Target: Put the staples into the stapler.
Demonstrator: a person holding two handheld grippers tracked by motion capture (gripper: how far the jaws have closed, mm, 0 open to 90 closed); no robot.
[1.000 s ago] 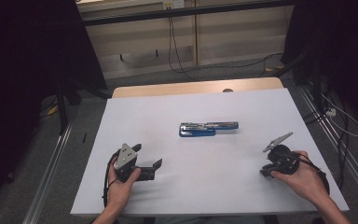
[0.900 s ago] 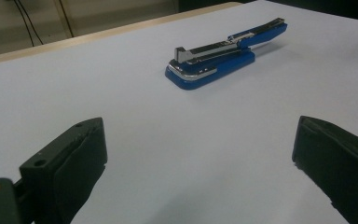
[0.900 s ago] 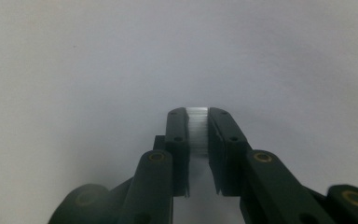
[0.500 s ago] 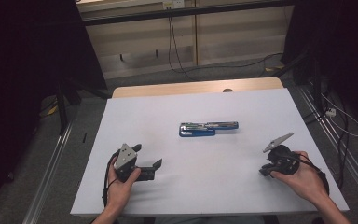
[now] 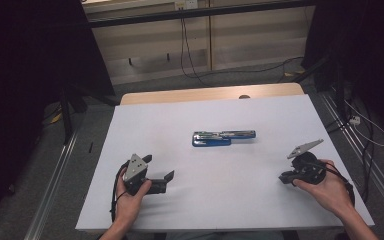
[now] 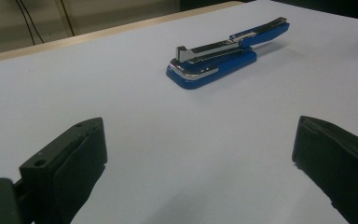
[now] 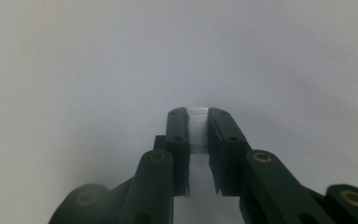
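A blue stapler (image 5: pixel 223 137), swung open flat, lies mid-table on the white table (image 5: pixel 230 200); any brand is too small to read. The left gripper (image 5: pixel 160 181), jaws spread wide, faces it from well apart. The right gripper (image 5: pixel 284 177) seems nearly closed on nothing.

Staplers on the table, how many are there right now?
1. A blue stapler, swung open, lies near the middle of the white table, ahead of the left gripper and apart from both grippers. Nothing in view looks able to hide another.
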